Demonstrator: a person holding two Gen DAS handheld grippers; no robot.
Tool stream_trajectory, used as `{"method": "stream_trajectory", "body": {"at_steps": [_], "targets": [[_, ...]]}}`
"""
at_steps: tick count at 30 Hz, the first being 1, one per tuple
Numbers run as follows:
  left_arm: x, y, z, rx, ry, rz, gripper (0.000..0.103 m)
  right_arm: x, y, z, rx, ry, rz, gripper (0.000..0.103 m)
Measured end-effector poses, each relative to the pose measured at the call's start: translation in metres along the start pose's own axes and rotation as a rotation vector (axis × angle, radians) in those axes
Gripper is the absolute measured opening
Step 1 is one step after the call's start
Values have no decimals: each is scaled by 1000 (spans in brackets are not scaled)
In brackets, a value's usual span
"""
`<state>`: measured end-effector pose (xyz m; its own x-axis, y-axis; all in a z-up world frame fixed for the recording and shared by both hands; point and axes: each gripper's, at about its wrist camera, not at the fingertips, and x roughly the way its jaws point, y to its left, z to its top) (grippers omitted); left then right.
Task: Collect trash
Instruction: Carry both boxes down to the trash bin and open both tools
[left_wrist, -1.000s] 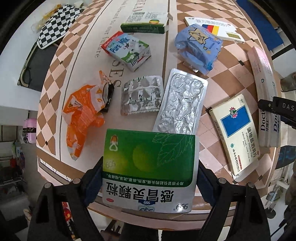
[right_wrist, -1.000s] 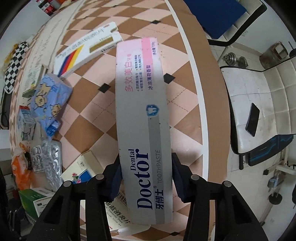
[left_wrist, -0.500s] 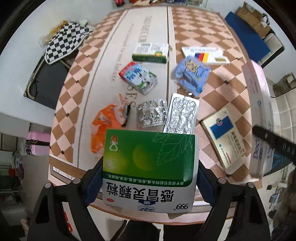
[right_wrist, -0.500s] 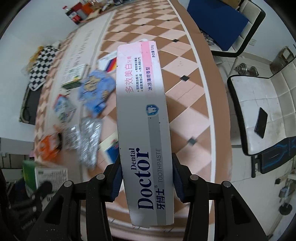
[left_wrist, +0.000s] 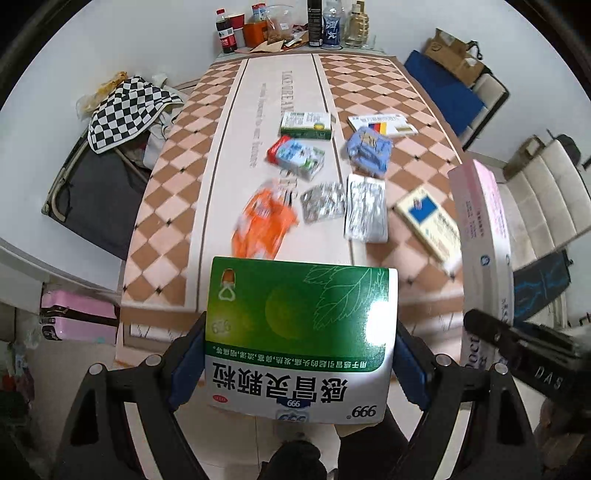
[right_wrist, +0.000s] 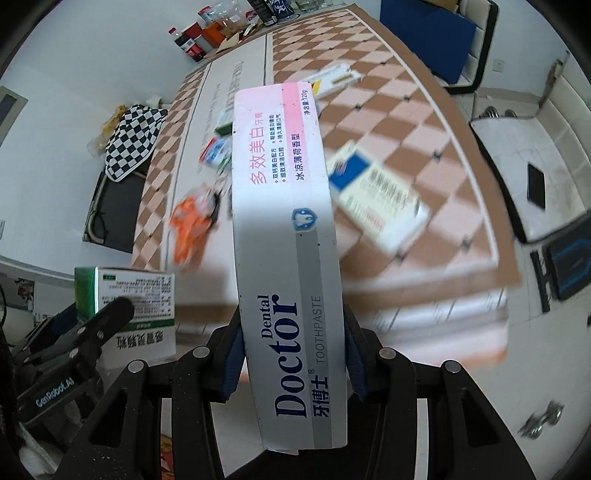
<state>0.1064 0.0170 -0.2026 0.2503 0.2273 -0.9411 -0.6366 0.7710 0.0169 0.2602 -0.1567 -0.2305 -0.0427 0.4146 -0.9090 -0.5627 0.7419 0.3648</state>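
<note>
My left gripper (left_wrist: 299, 373) is shut on a green and white medicine box (left_wrist: 299, 332), held off the near end of the table. My right gripper (right_wrist: 291, 369) is shut on a long pink and grey toothpaste box (right_wrist: 284, 229); that toothpaste box (left_wrist: 484, 251) also shows at the right of the left wrist view, and the medicine box (right_wrist: 133, 299) at the lower left of the right wrist view. Left on the checkered table (left_wrist: 177, 192): an orange wrapper (left_wrist: 264, 221), two foil blister packs (left_wrist: 364, 208), a blue-and-cream box (left_wrist: 430, 225), a blue pouch (left_wrist: 369, 149), a milk carton (left_wrist: 297, 155), two more boxes (left_wrist: 304, 125).
Bottles and cartons (left_wrist: 288, 22) crowd the table's far end. A chair with a checkered cloth (left_wrist: 125, 107) stands left of the table, a white seat (right_wrist: 517, 162) with a phone to its right. A pink case (left_wrist: 77, 317) sits on the floor at left.
Both grippers have lifted and pulled back from the table with their boxes still held; the table and its litter now look smaller and farther, and the far end with bottles has come into view.
</note>
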Motion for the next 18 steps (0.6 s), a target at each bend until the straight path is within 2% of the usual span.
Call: {"method": "stream_trajectory", "body": {"at_steps": [4, 8, 14, 18], "targets": [[-2, 25, -43, 27, 21, -29, 87, 7, 21, -65, 25, 21, -2, 48], [12, 43, -84, 36, 84, -54, 87, 30, 35, -132, 45, 97, -18, 48], [56, 59, -138, 14, 195, -80, 87, 83, 38, -214, 61, 248, -44, 48], [108, 66, -174, -27, 294, -92, 87, 130, 20, -253, 83, 339, -62, 48]]}}
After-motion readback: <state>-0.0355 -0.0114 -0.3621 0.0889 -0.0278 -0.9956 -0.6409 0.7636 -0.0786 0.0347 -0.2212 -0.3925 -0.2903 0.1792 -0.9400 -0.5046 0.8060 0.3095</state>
